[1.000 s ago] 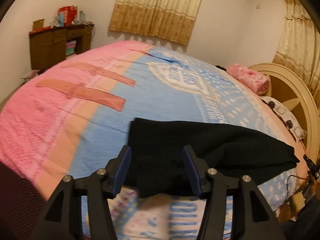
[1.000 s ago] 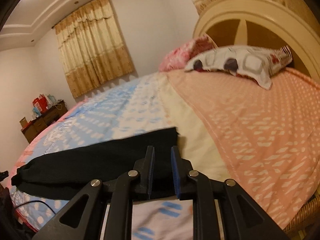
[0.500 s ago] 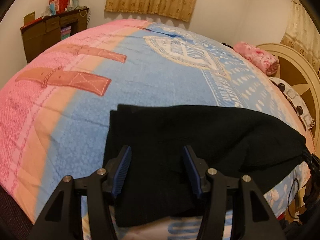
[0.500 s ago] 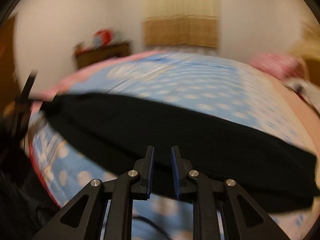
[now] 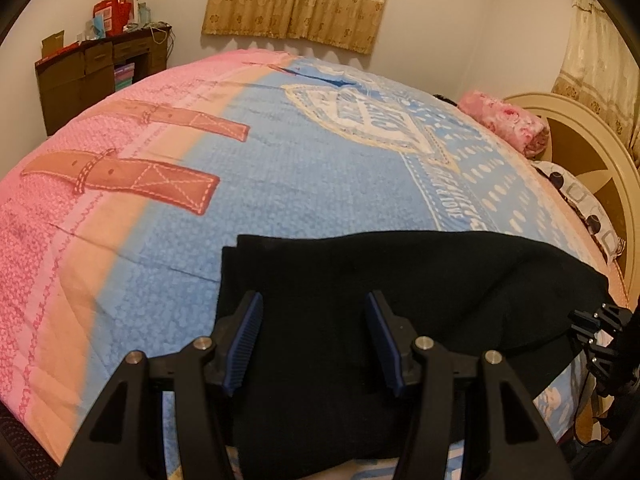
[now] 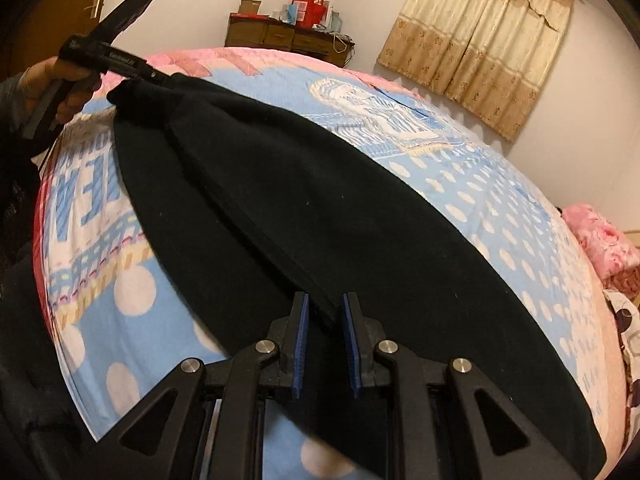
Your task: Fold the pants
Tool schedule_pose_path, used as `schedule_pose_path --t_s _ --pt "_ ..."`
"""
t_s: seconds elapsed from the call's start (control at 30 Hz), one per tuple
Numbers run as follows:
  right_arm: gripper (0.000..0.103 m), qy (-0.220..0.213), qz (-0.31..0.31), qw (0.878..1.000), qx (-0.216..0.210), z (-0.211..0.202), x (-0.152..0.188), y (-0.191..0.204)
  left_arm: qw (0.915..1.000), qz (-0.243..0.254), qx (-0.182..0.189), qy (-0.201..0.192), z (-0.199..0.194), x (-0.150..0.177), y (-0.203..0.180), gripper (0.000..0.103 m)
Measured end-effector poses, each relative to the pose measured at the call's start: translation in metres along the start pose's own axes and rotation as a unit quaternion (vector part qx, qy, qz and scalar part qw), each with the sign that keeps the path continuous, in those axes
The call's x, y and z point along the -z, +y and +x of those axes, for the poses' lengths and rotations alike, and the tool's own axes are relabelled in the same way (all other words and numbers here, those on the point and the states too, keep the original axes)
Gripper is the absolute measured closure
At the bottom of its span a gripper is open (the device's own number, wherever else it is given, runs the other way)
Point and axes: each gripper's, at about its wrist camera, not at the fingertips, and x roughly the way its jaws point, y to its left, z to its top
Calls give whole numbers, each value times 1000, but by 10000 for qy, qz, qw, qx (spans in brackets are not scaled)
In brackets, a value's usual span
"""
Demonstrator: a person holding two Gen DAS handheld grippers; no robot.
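One pair of black pants (image 5: 360,280) lies stretched across the near side of the bed (image 5: 280,152), on a bedspread of blue, pink and peach printed with two brown strap shapes. The pants are doubled lengthwise, one leg lying on the other, with a long edge running down the fabric in the right wrist view (image 6: 280,208).

Two hand-held grippers are at work. The left hand-held gripper (image 5: 316,340) hovers over one end of the pants, its two blue-padded fingers spread well apart with black cloth showing between and below them; whether the pads touch the cloth I cannot tell. From the other side, that same tool (image 6: 116,60) appears at the far end of the pants, gripped in the person's hand (image 6: 60,80), its tip right at a bunched corner of the fabric.

The right hand-held gripper (image 6: 323,340) sits at the opposite end, its two fingers drawn close with a narrow gap between them. The folded edge of the pants runs into that gap, but I cannot tell whether the cloth is actually pinched.

Around the room: one pink floral pillow (image 5: 508,120) and one white patterned pillow (image 5: 580,200) rest against the cream headboard (image 5: 580,132). One dark wooden desk (image 5: 92,72) stands by the far wall with red bags and boxes on top. Two sets of tan curtains hang, one (image 5: 300,0) on the far wall and one (image 5: 600,60) beside the headboard.
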Motion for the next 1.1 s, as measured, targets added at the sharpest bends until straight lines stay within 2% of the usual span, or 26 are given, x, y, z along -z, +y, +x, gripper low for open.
schedule_pose_path --t_s 0.13,0.27,0.33,0.43,0.5,0.67,0.8,0.93,1.03,1.1 --pt "85 -24 25 10000 -36 2 -1 -2 10000 9 -26 -11 0 -1 0 47" --pt "99 -10 173 9996 -209 1 -2 -6 10000 -26 -49 -53 1 -2 2 47" --pt "100 -20 213 9995 -251 2 -4 -9 9999 -17 -97 -60 1 -4 2 47" --pt "100 -87 423 9978 -505 -5 -4 -13 9996 15 -296 -45 4 -6 3 47" --pt "100 -140 470 9968 -636 -15 -4 -13 9996 -43 -284 -40 8 -8 8 47" --pt "100 -147 283 9975 -631 -31 1 -5 9994 -68 -346 4 15 -12 12 43" --pt "100 -94 366 9961 -798 -29 8 -6 9994 -115 -326 46 19 -12 17 40" --pt "100 -316 641 9901 -1204 -37 13 -16 9995 -122 -304 39 18 -12 17 40" --pt "100 65 471 9922 -1155 -19 20 -5 9994 -183 -298 27 13 -12 18 40" --pt "100 82 231 9951 -953 -15 21 7 9994 -178 -272 -84 1 -10 14 40"
